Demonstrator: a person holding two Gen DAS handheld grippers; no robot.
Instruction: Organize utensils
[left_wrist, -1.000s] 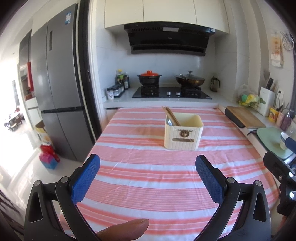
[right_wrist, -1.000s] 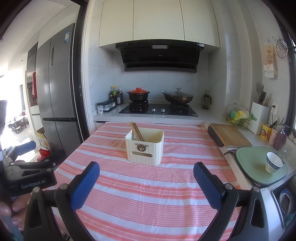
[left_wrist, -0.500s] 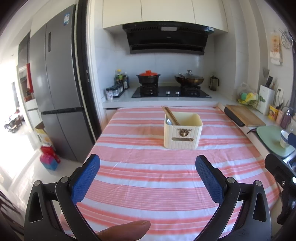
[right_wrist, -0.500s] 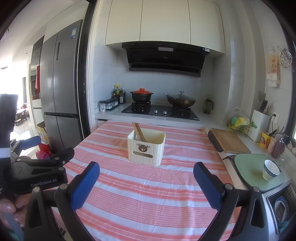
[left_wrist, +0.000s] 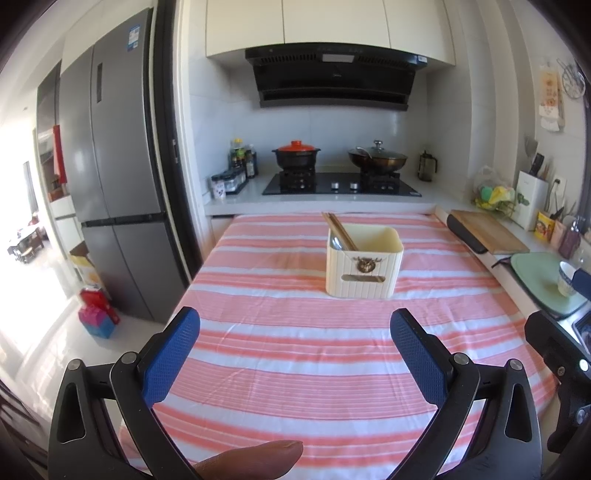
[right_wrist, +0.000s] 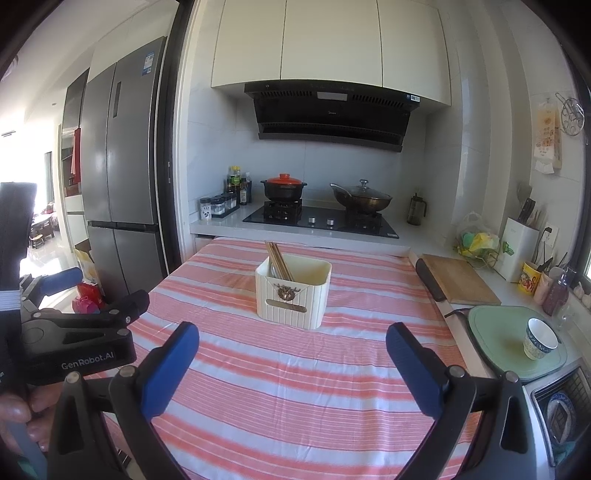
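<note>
Nearest the lens, the left gripper (left_wrist: 294, 332) has its blue-padded fingers (left_wrist: 168, 356) spread wide with nothing between them but striped cloth, and a fingertip of the person's hand (left_wrist: 251, 459) shows at the bottom edge below them. The right gripper (right_wrist: 291, 345) is spread just as wide and holds nothing; it touches nothing that can be seen. Both hang above the bench (left_wrist: 295, 350), whose pink-and-white cloth is bare ahead of the fingers. Further on, just right of centre from the left fingers and close to centre from the right ones, stands the cream utensil holder (right_wrist: 293, 293), upright, with a pair of wooden chopsticks (right_wrist: 279, 262) leaning in its left compartment beside what looks like a spoon (left_wrist: 337, 240). Judging by this, the sorting looks close to done, as no loose utensil shows on the cloth. To handle this step well, keep both pairs of fingers open and clear of the holder's rim, so a careless pass does not tip it or knock the chopsticks out.
</note>
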